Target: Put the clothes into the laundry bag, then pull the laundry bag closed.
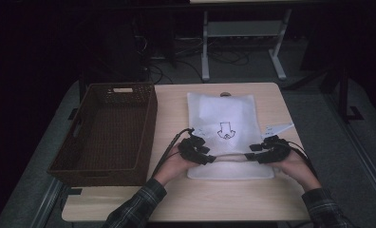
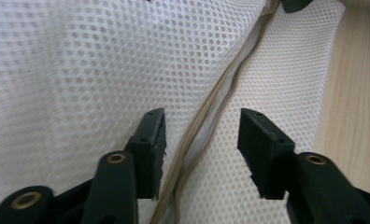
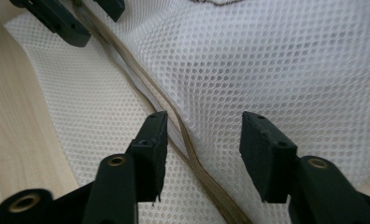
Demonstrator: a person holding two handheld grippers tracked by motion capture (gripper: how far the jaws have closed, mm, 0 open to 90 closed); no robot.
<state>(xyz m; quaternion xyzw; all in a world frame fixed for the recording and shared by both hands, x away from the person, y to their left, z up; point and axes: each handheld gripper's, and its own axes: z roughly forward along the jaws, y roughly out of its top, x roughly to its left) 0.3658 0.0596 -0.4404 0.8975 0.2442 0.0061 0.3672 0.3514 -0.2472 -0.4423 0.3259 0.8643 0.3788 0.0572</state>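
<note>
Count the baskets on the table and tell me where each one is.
1. The single brown wicker basket sits on the left part of the table, left of the white mesh bag. Nothing shows inside it, and no other basket is visible.

The mesh bag [image 1: 222, 137] lies flat on the tabletop [image 1: 267, 194], its zipper seam [image 2: 206, 116] running between both pairs of jaws. The basket [image 1: 108, 133] sits left of them.

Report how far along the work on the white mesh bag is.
Done: the white mesh bag lies flat on the table beside the brown basket. In hand: both tongs, left and right, stand open astride its tan zipper. Left: likely gripping it again.
</note>
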